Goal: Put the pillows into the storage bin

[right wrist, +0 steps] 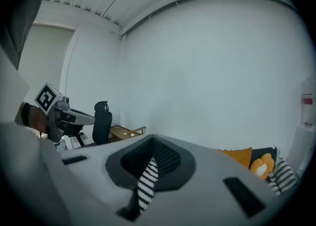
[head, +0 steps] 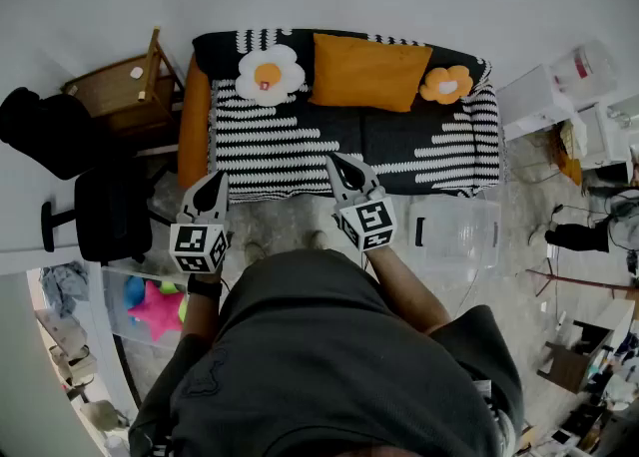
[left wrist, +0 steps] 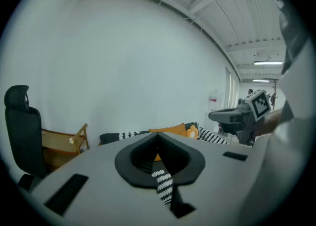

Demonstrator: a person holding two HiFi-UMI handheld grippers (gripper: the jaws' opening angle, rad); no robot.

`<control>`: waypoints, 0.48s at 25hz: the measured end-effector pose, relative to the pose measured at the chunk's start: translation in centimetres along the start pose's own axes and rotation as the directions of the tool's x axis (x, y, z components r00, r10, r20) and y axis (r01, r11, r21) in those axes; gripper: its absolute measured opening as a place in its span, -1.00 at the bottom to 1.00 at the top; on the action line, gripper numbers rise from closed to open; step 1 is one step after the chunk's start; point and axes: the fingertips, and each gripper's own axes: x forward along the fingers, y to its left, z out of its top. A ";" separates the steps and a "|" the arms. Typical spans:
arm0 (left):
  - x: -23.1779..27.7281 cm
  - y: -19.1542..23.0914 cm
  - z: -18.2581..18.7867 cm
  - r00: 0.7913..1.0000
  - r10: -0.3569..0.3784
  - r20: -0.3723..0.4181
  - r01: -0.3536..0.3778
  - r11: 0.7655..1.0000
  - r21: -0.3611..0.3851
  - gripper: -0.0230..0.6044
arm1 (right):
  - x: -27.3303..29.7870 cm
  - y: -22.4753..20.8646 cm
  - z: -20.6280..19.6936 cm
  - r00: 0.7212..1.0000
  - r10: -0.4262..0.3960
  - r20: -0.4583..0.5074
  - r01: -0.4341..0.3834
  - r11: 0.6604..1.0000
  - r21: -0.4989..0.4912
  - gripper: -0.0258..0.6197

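Pillows [head: 369, 71], 3, on sofa [head: 300, 141] beyond left tongs [head: 213, 184] and right tongs [head: 341, 168], both fully closed, empty.

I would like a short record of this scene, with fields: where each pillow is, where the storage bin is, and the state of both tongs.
pillows: three, all on the striped sofa
white flower pillow: toward the head view's left
orange pillow: in the middle
orange flower pillow: toward the right
storage bin: clear, on the floor before the sofa's right end; no pillow seen in it
left tongs: shut, holding nothing
right tongs: shut, holding nothing, left of the bin
task state: no pillow picked up yet
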 end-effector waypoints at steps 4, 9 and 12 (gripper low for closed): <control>0.3 -0.2 0.1 1.000 -0.002 0.001 0.001 1.000 0.004 -0.92 | 0.1 -0.4 -0.2 1.000 0.000 -0.005 0.000 1.000 0.000 -0.92; 0.2 -0.6 0.0 1.000 -0.005 0.000 0.005 1.000 0.006 -0.92 | -0.2 -0.6 -0.2 1.000 -0.006 -0.005 0.006 1.000 -0.001 -0.92; 0.3 -0.6 0.1 1.000 -0.003 0.000 0.003 1.000 0.007 -0.92 | -0.3 -0.8 -0.1 1.000 -0.007 0.000 0.007 1.000 -0.001 -0.92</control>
